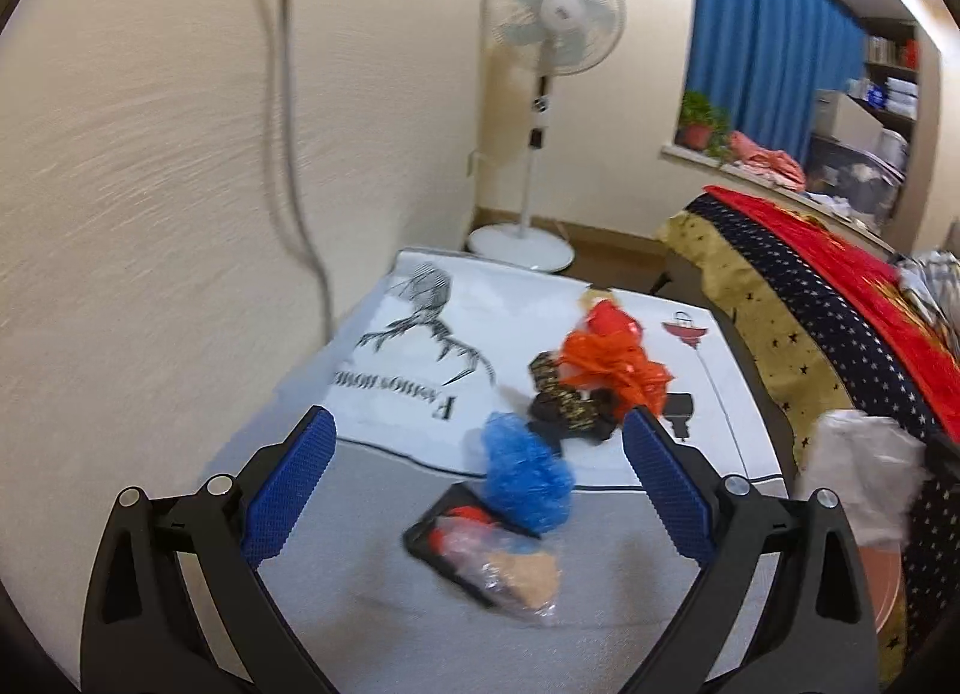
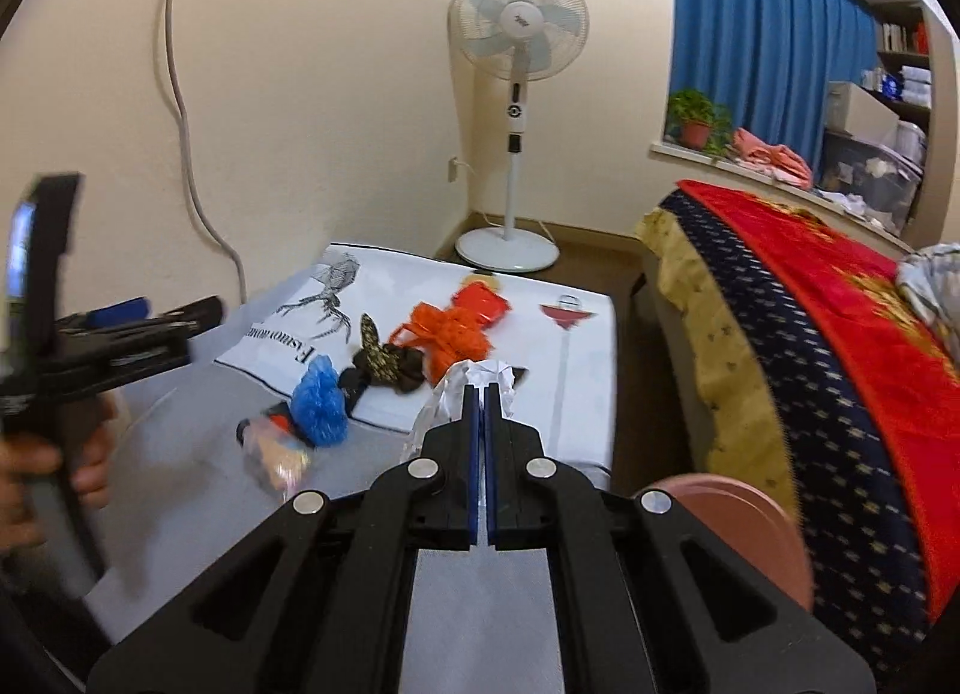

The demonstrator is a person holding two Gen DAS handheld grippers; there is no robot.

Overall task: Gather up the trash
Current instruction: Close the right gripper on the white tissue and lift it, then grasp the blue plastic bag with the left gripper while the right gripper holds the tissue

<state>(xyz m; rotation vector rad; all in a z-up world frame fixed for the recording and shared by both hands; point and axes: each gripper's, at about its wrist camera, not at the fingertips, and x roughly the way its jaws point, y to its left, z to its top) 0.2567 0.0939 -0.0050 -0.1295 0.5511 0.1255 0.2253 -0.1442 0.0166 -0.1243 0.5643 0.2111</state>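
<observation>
Bed [image 2: 840, 298]: it fills your right side, under a red and star-patterned cover.
Worktop [image 2: 198, 490]: grey surface ahead of you, with a white printed sheet [image 2: 420, 286] spread over its far half.
Fan [image 2: 519, 27]: a white standing fan in the corner beyond the worktop, beside the blue curtain [image 2: 756, 33].
Pink bin [image 2: 744, 520]: only its rim shows, low between your right hand-held gripper and the bed.
Left hand-held gripper [image 1: 477, 454]: your blue-padded fingers stand spread wide, nothing between them — the trash lies on the worktop past the tips.
Right hand-held gripper [image 2: 482, 394]: your fingers are pressed together, pinching a crumpled white plastic scrap [image 2: 480, 379] held up off the worktop.
Orange bag [image 2: 456, 328]: crumpled on the printed sheet, touching the dark patterned wrappers [image 2: 384, 367] beside it.
Blue bag [image 2: 321, 403]: bunched up at the sheet's near edge, just beside the wrappers.
Black tray [image 1: 444, 532]: on the grey part nearest you, with a clear wrapper [image 1: 516, 568] lying partly on it — the blue bag overlaps its far corner.
</observation>
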